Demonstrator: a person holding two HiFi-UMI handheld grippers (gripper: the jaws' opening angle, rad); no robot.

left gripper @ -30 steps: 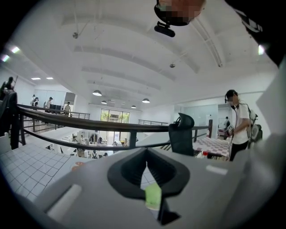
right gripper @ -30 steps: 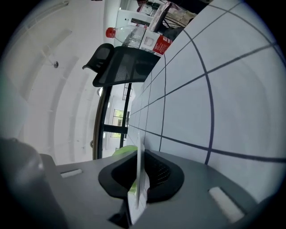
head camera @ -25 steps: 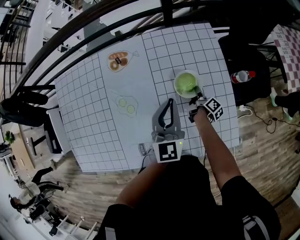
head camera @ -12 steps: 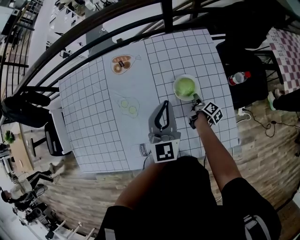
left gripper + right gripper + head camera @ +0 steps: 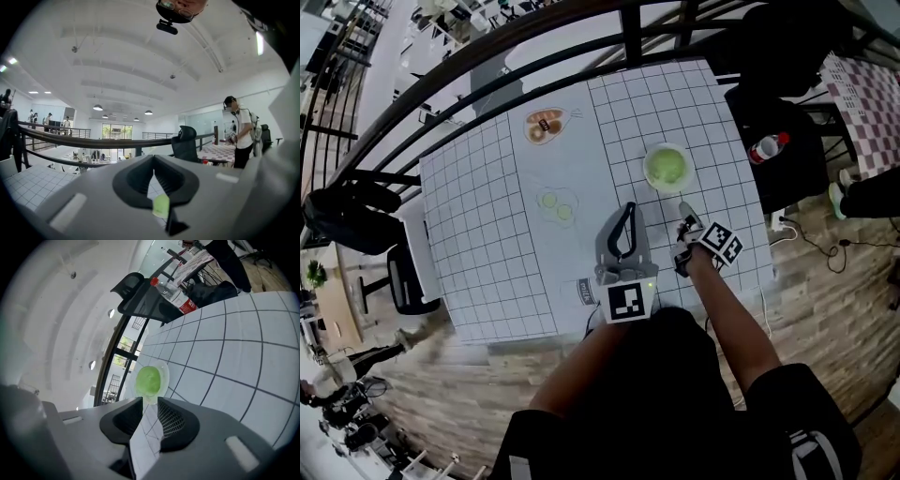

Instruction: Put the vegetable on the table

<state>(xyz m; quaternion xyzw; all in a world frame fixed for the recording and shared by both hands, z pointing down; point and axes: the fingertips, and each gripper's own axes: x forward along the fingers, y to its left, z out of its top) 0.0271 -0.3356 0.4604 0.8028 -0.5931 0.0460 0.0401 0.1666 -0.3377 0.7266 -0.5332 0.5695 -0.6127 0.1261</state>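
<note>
Since a second ago the vegetable (image 5: pixel 667 168) has kept its place in the dish (image 5: pixel 646 172) on the table (image 5: pixel 487 216), while the right gripper (image 5: pixel 682 208) has drawn back from the rim, jaws apart and empty. Retreat seems the step in hand: keep those jaws parted and pull straight back, clear of the rim. The vegetable is a pale green, rounded mound filling the clear, shallow dish. Nearer the person, the left gripper (image 5: pixel 627 206) has its jaws together on nothing.
</note>
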